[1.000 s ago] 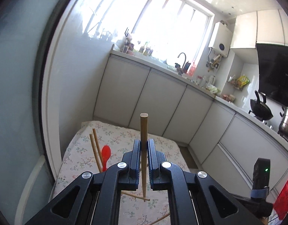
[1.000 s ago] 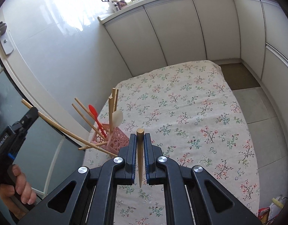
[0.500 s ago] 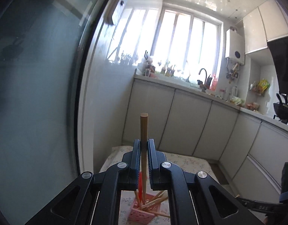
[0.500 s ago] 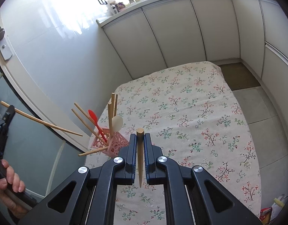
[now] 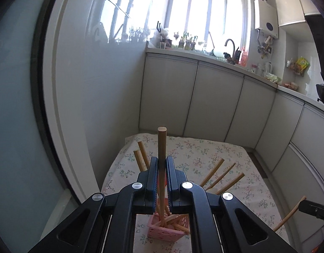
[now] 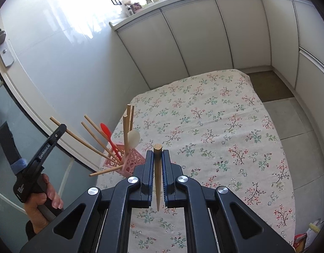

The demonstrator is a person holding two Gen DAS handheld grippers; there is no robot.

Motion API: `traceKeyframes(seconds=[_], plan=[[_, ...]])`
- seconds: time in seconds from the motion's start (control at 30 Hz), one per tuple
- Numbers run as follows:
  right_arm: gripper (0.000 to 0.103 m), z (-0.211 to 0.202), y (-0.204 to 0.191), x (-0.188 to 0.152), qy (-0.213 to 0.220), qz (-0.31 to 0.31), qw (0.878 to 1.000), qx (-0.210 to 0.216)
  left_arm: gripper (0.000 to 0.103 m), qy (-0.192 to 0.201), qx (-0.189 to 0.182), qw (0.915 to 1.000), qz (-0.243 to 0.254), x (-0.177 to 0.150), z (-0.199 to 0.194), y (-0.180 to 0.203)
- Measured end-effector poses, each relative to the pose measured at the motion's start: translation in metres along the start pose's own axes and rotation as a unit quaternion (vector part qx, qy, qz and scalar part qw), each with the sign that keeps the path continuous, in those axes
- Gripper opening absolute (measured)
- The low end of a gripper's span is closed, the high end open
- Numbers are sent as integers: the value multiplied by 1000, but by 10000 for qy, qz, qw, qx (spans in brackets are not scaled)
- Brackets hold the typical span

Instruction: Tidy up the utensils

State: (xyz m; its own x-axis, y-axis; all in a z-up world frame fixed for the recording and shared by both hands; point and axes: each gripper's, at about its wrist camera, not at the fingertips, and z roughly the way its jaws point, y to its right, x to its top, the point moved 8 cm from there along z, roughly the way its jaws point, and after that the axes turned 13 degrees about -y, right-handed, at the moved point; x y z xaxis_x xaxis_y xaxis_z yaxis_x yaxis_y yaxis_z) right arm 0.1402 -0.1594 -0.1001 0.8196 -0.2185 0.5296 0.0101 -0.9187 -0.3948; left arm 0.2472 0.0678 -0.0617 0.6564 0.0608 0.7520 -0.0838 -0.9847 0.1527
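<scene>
L gripper [image 5: 162, 181] was clamped on a chopstick [image 5: 162, 147], tip lowered into the pink holder [image 5: 168, 229] at the table's [image 6: 225, 116] left edge, apparently for release w/ the other sticks. R gripper [image 6: 157, 181] gripped a second chopstick [image 6: 157, 168], held back, prob. waiting its turn

This is a home kitchen. Beyond the jaws in the left wrist view, a long run of pale grey flat-fronted base cabinets [image 5: 216, 97] carries a white countertop [image 5: 235, 67] with a curved dark sink tap [image 5: 230, 44] under a wide bright window [image 5: 204, 10]. A white wall-mounted water heater [image 5: 266, 14] hangs up to the right. Below the jaws stands a desk under a floral-print cloth [image 6: 214, 126].
</scene>
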Motion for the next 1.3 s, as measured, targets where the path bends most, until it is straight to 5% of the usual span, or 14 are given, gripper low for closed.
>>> traceKeyframes(seconds=[0.13, 0.3, 0.4, 0.63, 0.83, 1.03, 1.3], plan=[[8, -3, -1, 1, 100, 17, 9999, 21, 9, -200, -64, 9998, 30, -4, 22, 3], [7, -9, -7, 6, 268, 1, 9996, 47, 43, -335, -210, 9992, -54, -11, 17, 5], [8, -17, -12, 13, 410, 14, 9991, 92, 49, -362, -184, 9990, -212, -17, 5, -2], [7, -56, -37, 48, 1193, -9, 9927, 191, 52, -1160, -30, 9898, -828, -49, 13, -34], [7, -72, -68, 73, 1649, -108, 9851, 469, 60, -1481, 160, 9854, -820, -64, 20, -46], [7, -36, -100, 81, 1701, -370, 9832, 544, 61, -1991, 370, 9759, -812, -80, 38, -56], [7, 27, -114, 89, 1699, -606, 9824, 480, 61, -2106, 372, 9736, -791, -84, 46, -59]])
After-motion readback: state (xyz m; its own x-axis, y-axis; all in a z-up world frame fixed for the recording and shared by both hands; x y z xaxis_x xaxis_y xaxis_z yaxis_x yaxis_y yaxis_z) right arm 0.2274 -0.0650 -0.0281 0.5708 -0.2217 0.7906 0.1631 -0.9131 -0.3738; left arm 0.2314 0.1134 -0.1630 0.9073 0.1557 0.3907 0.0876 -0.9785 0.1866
